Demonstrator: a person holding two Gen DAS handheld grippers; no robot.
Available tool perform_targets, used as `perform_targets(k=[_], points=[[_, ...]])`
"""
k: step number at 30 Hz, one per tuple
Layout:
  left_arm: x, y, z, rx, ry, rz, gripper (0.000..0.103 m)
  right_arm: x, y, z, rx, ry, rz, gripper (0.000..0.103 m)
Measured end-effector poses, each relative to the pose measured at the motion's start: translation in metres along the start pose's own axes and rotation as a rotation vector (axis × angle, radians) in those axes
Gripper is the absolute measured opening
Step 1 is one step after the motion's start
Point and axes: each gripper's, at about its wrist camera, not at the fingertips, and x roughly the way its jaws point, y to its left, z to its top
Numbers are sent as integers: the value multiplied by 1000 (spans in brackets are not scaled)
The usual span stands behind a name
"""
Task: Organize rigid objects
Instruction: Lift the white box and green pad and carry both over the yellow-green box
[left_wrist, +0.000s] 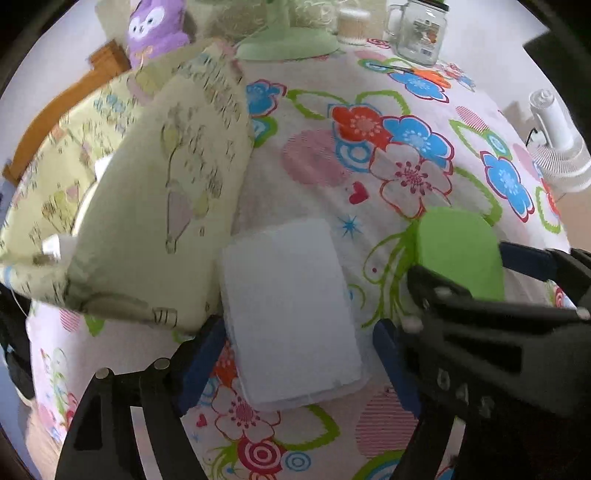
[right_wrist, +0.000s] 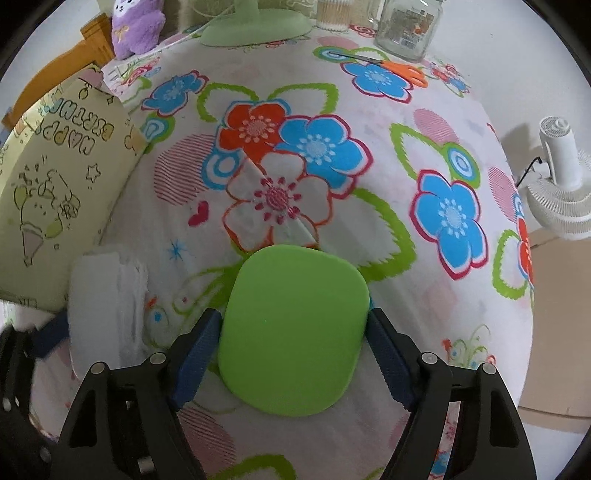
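On floral cloth (right_wrist: 369, 229) | right gripper (right_wrist: 293, 356) clamps green pad (right_wrist: 295, 328) by its long edges: stiff, light, likely slick | left gripper (left_wrist: 299, 354) spread around white pack (left_wrist: 291, 314), not pressing: soft wrapper.

Left tool (left_wrist: 299, 354) points steeply down, jaws apart; right tool (right_wrist: 293, 354) likewise, pads closed in.

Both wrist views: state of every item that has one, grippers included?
left gripper: open, jaws either side of the white rectangular box, clear of it
white rectangular box: flat on the floral cloth, closed
right gripper: pads against the green box's sides
green rounded flat box: flat on the cloth
yellow printed paper bag: standing beside the white box
orange-handled scissors: lying closed
glass mason jar: upright
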Motion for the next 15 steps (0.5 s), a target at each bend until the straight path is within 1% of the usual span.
perform_targets(k=[1,3,6,11,14,15], points=[[-1,-4,1,13,-9,14,85,-2,-5,-6,5,1,-2,81],[-1,-11,2,33,-22,27,85,-3,-15,-9,35,9,1,81],[-1,-21,5,62,-41,45,85,-5,-30,-12,60,12,-15,81],[0,-28,12,32,-46,31,79,-9,-52,-17,97,12,-30,81],[-2,-32,16,49,-49,-4,63,-12,-62,-16,135,5,-5,81],[-2,-34,17,52,-44,-9,61,-13,-63,-16,137,2,-5,81]])
